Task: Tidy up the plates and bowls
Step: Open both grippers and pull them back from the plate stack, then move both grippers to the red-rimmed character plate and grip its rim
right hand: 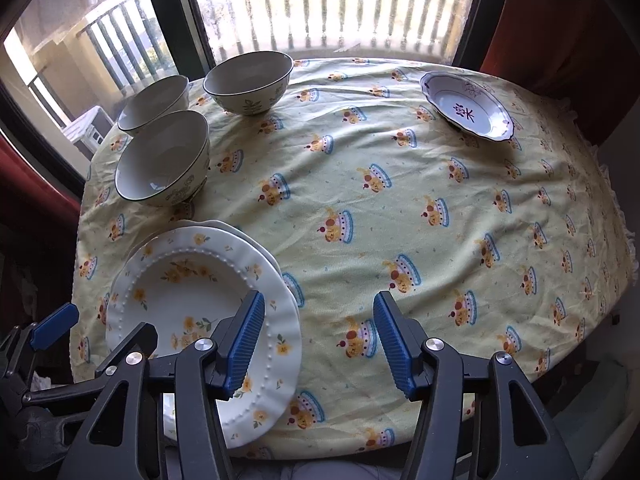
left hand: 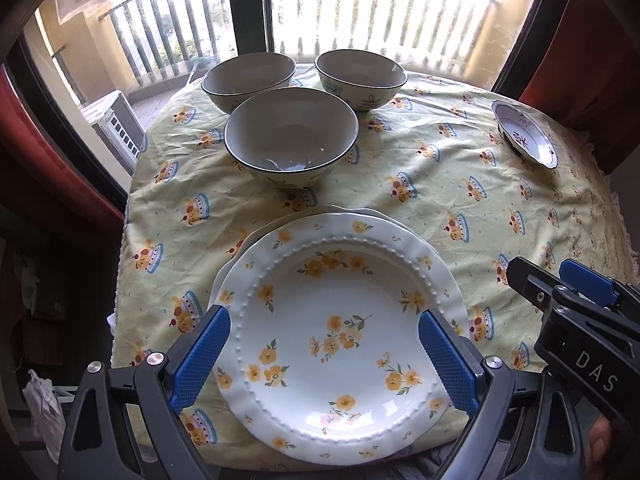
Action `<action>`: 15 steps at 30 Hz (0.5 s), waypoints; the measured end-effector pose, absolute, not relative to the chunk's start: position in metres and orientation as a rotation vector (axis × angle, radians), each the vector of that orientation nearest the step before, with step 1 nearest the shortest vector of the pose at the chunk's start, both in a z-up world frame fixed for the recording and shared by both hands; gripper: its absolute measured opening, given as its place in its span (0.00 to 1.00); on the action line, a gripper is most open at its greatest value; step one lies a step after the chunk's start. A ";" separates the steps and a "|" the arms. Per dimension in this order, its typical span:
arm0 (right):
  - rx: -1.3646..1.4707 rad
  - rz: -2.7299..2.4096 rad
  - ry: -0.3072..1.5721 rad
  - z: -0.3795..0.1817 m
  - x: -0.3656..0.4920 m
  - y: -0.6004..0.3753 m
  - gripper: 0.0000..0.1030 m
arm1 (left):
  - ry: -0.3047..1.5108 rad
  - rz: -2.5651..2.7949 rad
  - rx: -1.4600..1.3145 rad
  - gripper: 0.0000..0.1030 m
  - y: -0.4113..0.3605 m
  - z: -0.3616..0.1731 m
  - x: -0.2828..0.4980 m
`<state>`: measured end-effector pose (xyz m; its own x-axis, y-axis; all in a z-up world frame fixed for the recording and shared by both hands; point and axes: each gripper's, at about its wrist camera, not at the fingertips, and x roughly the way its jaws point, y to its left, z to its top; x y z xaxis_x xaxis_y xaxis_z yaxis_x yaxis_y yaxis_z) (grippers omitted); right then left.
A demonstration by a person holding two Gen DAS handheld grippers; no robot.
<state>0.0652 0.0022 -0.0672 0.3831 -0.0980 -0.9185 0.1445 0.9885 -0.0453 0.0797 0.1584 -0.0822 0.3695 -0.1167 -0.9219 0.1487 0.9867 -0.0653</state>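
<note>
Left tongs point(left hand: 324, 354) spread wide, empty, poised over yellow-flowered plate stack point(left hand: 340, 336) at desk point(right hand: 400, 208) near edge. Right tongs point(right hand: 319, 344) agape, empty. Three bowls point(left hand: 291, 136) clustered far-left; purple-patterned dish point(right hand: 468, 108) apart, likely unsorted.
</note>
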 end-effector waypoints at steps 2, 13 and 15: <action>0.034 -0.144 1.158 -0.064 0.067 -0.005 0.66 | 1.180 -0.164 0.021 0.94 0.147 -0.079 0.079; 0.027 -0.073 1.138 -0.049 0.079 -0.074 0.70 | 1.145 -0.098 0.006 0.93 0.069 -0.061 0.085; 0.023 -0.070 1.133 -0.045 0.083 -0.091 0.71 | 1.139 -0.090 0.004 0.93 0.053 -0.058 0.089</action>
